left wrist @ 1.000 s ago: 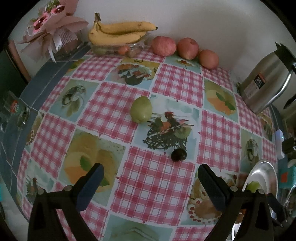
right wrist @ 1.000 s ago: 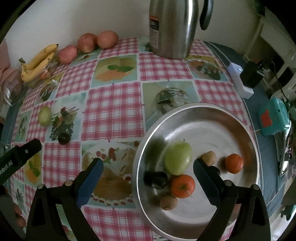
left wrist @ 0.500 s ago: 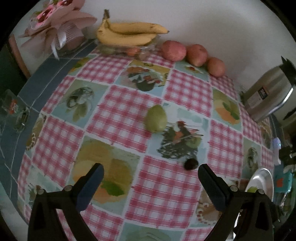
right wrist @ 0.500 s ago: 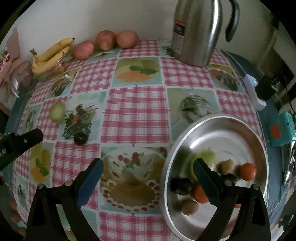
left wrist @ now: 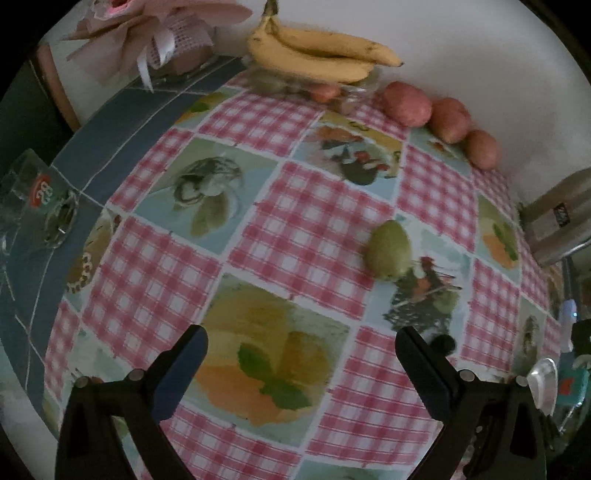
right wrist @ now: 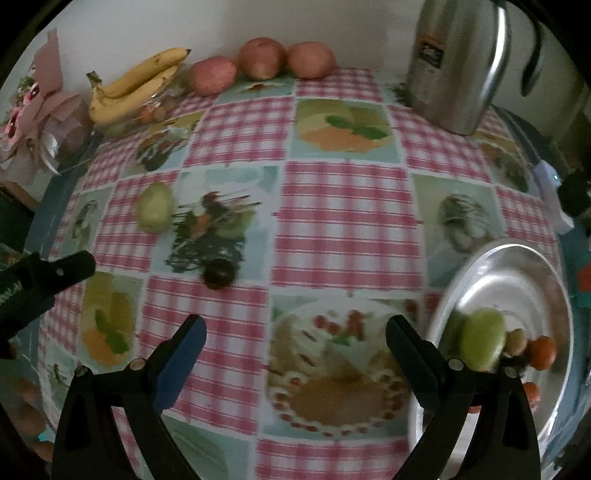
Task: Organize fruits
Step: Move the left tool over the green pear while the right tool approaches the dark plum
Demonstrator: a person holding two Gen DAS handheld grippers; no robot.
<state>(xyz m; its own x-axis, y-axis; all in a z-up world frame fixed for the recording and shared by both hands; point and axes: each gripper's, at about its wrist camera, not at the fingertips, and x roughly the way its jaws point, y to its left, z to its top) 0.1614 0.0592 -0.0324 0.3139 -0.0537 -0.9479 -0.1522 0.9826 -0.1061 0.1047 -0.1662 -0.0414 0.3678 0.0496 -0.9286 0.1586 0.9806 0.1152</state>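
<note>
A green pear point(left wrist: 389, 254) point(right wrist: 155, 213) lies loose on the checked tablecloth, and a small dark fruit point(right wrist: 219, 274) point(left wrist: 443, 342) sits a little nearer the plate. The steel plate point(right wrist: 517, 273) at the right holds a green fruit point(right wrist: 482, 339), orange-red fruits point(right wrist: 541, 352) and small brown ones. My left gripper point(left wrist: 301, 363) is open above the cloth, the pear ahead to its right. My right gripper point(right wrist: 295, 349) is open with nothing between its fingers, the plate at its right finger and the dark fruit ahead to the left. The left gripper's finger point(right wrist: 55, 275) shows at the left edge.
Bananas point(left wrist: 321, 51) over a glass bowl and three red apples point(right wrist: 260, 61) line the back wall. A steel kettle point(right wrist: 458, 66) stands at the back right. A pink wrapped bouquet point(left wrist: 155, 33) fills the back left corner. The plate's rim point(left wrist: 543, 380) shows at the right.
Both grippers have swung left: in the left view the pear and dark fruit slid right, and in the right view the plate moved toward the right edge. Both stay open.
</note>
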